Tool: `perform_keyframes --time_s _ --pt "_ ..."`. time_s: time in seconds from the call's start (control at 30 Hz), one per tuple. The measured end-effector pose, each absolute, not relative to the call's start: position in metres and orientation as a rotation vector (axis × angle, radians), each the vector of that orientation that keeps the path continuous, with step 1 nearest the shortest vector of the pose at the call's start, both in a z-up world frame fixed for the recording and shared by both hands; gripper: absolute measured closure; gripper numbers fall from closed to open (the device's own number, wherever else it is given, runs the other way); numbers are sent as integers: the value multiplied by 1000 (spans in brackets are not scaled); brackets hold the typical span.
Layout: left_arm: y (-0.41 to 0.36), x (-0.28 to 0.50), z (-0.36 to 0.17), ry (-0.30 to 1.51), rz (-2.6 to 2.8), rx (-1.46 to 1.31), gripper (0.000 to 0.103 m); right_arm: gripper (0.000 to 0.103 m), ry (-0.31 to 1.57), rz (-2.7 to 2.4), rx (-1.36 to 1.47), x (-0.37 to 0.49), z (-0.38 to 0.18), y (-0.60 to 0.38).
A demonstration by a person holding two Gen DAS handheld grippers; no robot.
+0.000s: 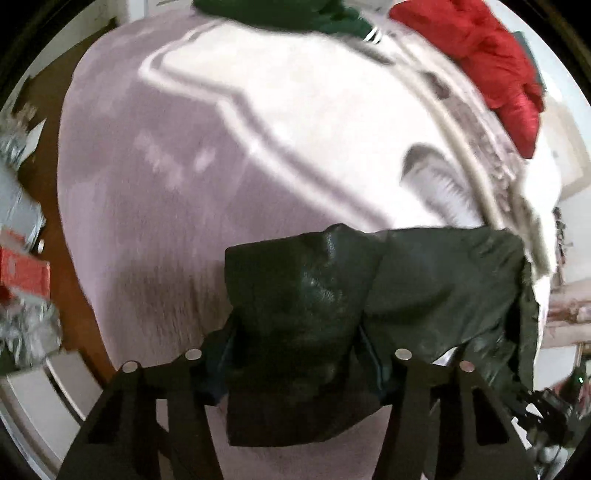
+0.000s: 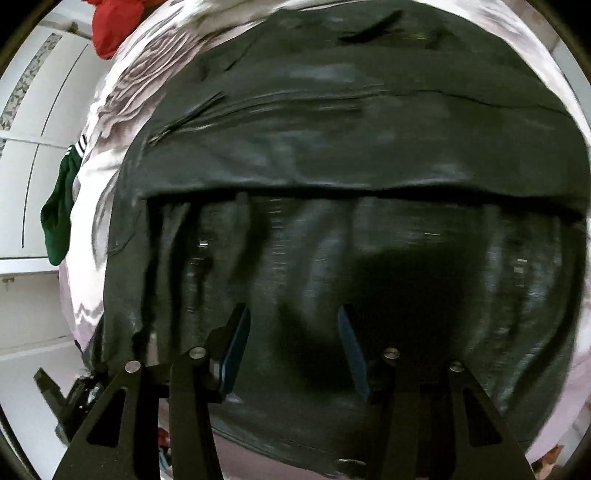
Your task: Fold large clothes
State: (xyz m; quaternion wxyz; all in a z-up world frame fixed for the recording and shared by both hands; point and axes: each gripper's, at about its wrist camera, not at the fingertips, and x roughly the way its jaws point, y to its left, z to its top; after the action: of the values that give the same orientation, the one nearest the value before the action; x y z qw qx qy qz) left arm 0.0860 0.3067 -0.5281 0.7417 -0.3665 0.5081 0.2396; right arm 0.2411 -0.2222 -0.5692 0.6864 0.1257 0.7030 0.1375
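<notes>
No writing, brand or label can be read in either view; both are motion-blurred.

Count as we see it: one black leather-look jacket [image 2: 332,147], one red garment [image 1: 495,62], one dark green garment [image 1: 295,13] with white stripes at a cuff, and two hand-held grippers.

The carrying surface is a bed under a mauve and white patterned blanket [image 1: 155,177]. The red garment lies bunched at the bed's far right corner in the left wrist view. The green one hangs at the far edge, well apart from the jacket.

The left hand-held gripper [image 1: 295,332] points steeply down. A bunched fold of the jacket [image 1: 314,295] fills the space between its two fingers, and the pads press on it from both sides, so we read it as pinching the jacket. The rest of that fold trails off towards the bed's right edge.

The right hand-held gripper [image 2: 291,343] is above the jacket, which is spread wide over the blanket with one layer folded across itself. Its blue pads [image 2: 236,347] are spread apart, nothing clamped between them, only jacket surface beneath.

Beyond the bed's left edge we see brown floor [image 1: 51,155] and blurred clutter, including one red box [image 1: 22,273].
</notes>
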Motion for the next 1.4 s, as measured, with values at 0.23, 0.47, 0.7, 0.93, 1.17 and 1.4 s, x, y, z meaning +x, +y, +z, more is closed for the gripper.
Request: perform_keyframes --time_s 0.23,0.47,0.7,0.93,1.17,1.4 --pt "368 118 -548 1100 478 -791 49 51 1575 331 223 252 -582 -154" --pt "361 90 -537 1152 427 -928 35 51 1617 313 222 259 -588 -142" --pt "339 26 -533 1100 565 -1163 29 44 1639 308 228 273 -595 -134" --pt "314 48 -586 946 580 -1477 30 44 1658 306 213 273 -604 -119" --pt "304 22 -573 744 667 -1611 31 44 1653 314 222 266 -609 -114" --pt "276 28 -577 790 562 -1605 30 44 1661 322 279 259 -619 -128"
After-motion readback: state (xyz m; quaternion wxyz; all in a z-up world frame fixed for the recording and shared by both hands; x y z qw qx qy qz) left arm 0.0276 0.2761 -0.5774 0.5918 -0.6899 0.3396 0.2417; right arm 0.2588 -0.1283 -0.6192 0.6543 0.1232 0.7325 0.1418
